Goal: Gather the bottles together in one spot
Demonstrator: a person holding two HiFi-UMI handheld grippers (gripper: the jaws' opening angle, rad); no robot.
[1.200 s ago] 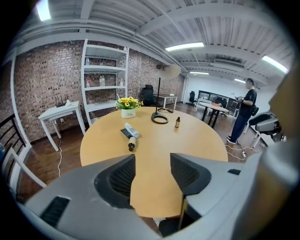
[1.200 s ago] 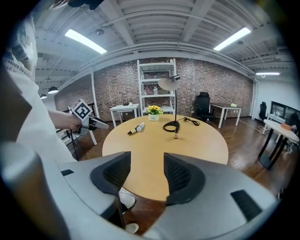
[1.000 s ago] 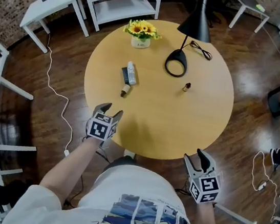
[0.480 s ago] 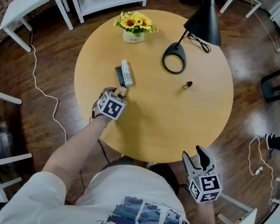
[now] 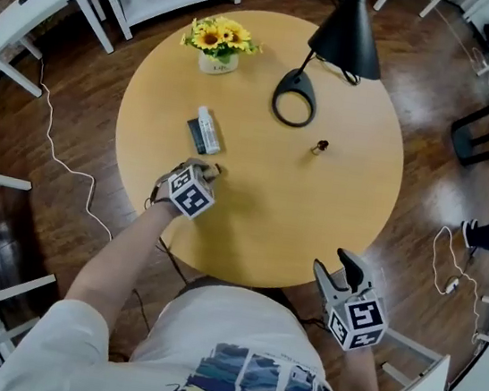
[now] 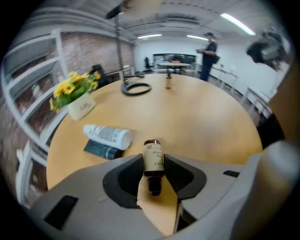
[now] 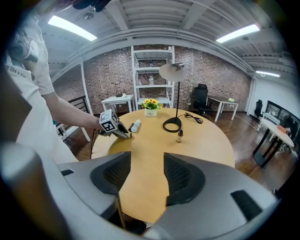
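Observation:
A small brown bottle (image 6: pixel 153 157) lies on the round wooden table (image 5: pixel 313 218) between the jaws of my left gripper (image 5: pixel 212 173). The jaws are closing and their pads touch both its sides. Just beyond it lie a white tube bottle (image 5: pixel 207 129) and a dark flat bottle (image 5: pixel 195 135), side by side. Another small brown dropper bottle (image 5: pixel 321 147) stands upright toward the table's right, near the lamp base. My right gripper (image 5: pixel 346 272) hangs open and empty off the table's near edge.
A black desk lamp (image 5: pixel 293 107) with a ring base and a cord stands at the back of the table. A pot of yellow flowers (image 5: pixel 215 46) sits at the back left. White shelves and side tables stand beyond the table.
My left gripper moved forward from the table's near-left edge over the lying brown bottle, and its jaws came together around it. The right gripper stayed put.

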